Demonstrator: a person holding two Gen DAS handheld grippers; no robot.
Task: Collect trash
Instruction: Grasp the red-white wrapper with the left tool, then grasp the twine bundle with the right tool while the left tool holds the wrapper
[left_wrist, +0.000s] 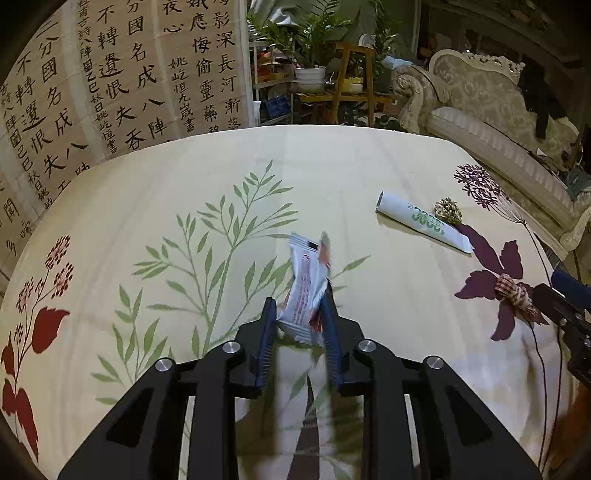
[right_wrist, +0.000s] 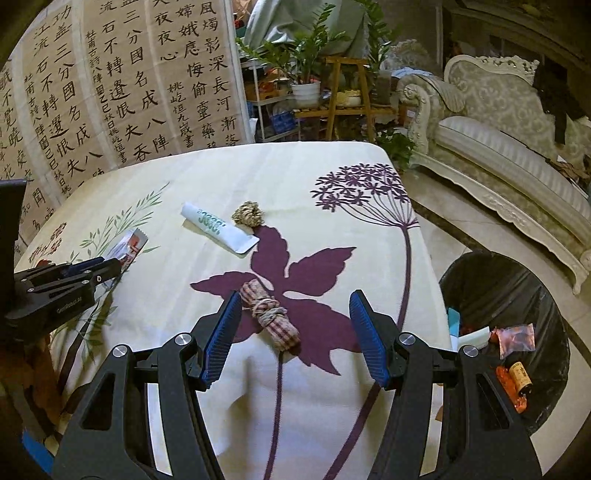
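The snack wrapper (left_wrist: 308, 286) stands pinched between the blue pads of the left hand-held gripper (left_wrist: 301, 314), low in the middle of the left wrist view, its upper end sticking up over the floral surface (left_wrist: 184, 177). Only the right wrist view shows the lined trash bin (right_wrist: 506, 291) at the lower right, just past the surface's right edge, with litter already inside. There the right hand-held gripper (right_wrist: 295, 317) is spread, the checked cloth bundle (right_wrist: 271, 317) lying loose between its fingers. A white tube (right_wrist: 218, 227) and a twine ball (right_wrist: 248, 214) rest further up, with bare cloth around them.
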